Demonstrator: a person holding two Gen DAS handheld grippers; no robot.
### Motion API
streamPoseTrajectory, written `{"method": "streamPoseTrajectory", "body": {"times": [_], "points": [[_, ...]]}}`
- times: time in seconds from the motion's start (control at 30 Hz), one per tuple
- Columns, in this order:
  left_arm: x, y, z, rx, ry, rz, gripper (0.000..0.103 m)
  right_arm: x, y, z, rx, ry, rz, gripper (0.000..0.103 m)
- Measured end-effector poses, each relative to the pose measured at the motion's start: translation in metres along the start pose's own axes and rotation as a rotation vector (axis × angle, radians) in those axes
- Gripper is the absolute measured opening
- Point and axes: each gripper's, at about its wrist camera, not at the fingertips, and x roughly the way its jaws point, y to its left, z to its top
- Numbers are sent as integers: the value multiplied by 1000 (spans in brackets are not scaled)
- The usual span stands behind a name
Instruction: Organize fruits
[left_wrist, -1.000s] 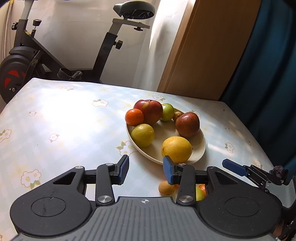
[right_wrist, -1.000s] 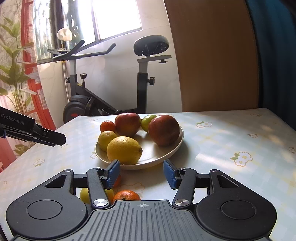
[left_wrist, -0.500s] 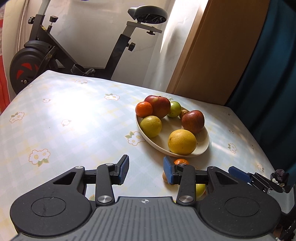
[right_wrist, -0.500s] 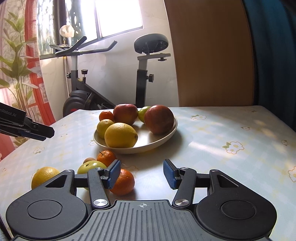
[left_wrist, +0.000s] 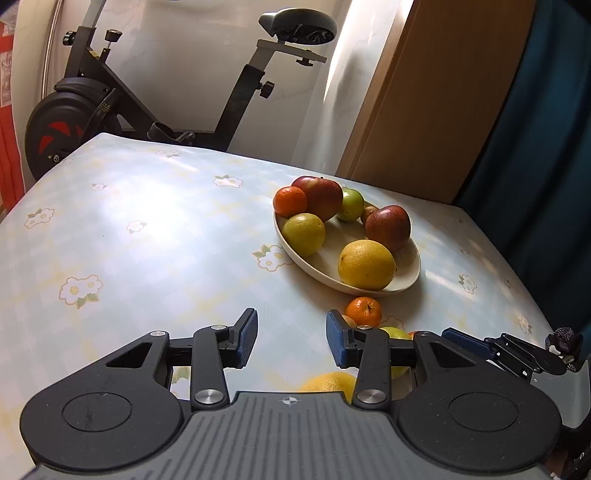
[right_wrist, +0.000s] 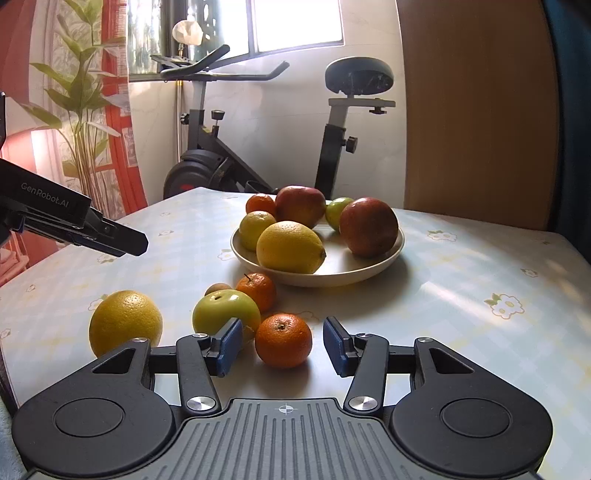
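A cream plate holds two red apples, a lemon, a yellow-green citrus, a green apple and a tangerine. Loose on the table lie a near tangerine, a green apple, a second tangerine, a small brown fruit and a big yellow orange. My right gripper has the near tangerine between its jaws. They are closing, and the pads stand clear of the peel. My left gripper is open and empty, short of the plate. The loose tangerine lies just past its right finger.
The floral tablecloth is bare left of the plate. An exercise bike stands behind the far table edge, beside a wooden panel. A plant and red curtain are at the left. The left gripper's tip hangs over the table's left side.
The right view has drawn back and dipped, so the loose fruit came into sight and the near tangerine now sits between narrower jaws. The left gripper backed away from the plate.
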Motion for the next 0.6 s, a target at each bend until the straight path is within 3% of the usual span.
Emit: {"method": "streamPoseTrajectory", "body": {"times": [0.17, 0.3, 0.6], "points": [[0, 0, -1, 4, 3, 0, 43, 2, -1, 0, 2, 18, 11, 41], [0, 0, -1, 4, 4, 0, 43, 6, -3, 1, 4, 35, 8, 33], [0, -1, -3, 11, 2, -1, 43, 10, -6, 2, 19, 50, 8, 33]]}}
